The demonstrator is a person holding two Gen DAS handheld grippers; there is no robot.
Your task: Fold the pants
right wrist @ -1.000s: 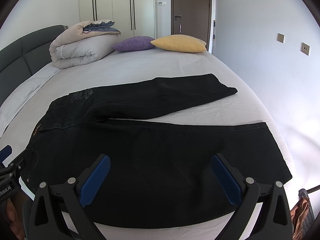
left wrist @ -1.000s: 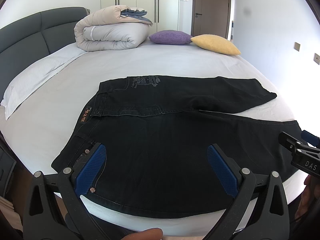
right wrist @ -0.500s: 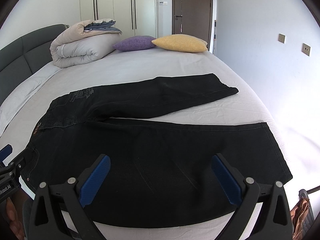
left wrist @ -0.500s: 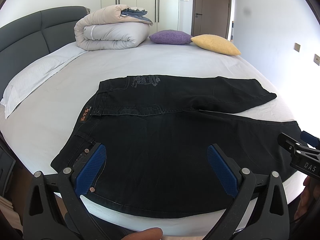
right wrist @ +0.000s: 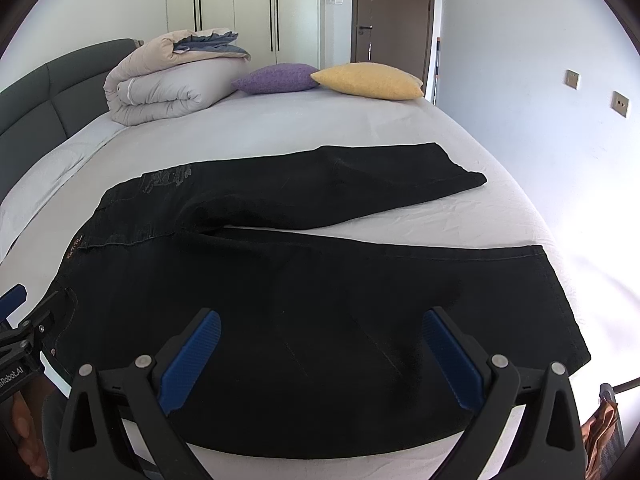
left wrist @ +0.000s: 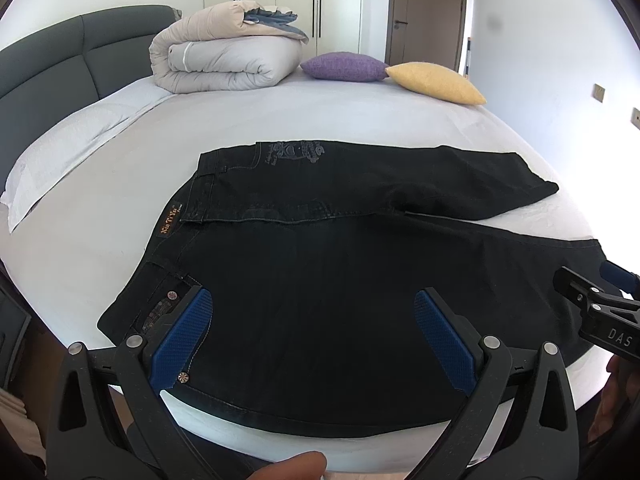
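Note:
Black jeans (left wrist: 320,272) lie flat on the white bed (left wrist: 280,120), waistband at the left, legs spread apart toward the right; they also show in the right wrist view (right wrist: 320,300). My left gripper (left wrist: 314,336) is open and empty, above the near edge of the waist end. My right gripper (right wrist: 320,356) is open and empty, above the near leg. The right gripper shows at the right edge of the left wrist view (left wrist: 600,312), and the left gripper at the left edge of the right wrist view (right wrist: 24,332).
A rolled duvet (left wrist: 228,60), a purple cushion (left wrist: 344,66) and a yellow cushion (left wrist: 436,82) lie at the far side of the bed. A grey headboard (left wrist: 52,68) stands at the left. Wardrobe doors (right wrist: 240,8) and a door stand beyond.
Both grippers have drifted very slightly; the jeans lie unchanged. Both grippers stay open.

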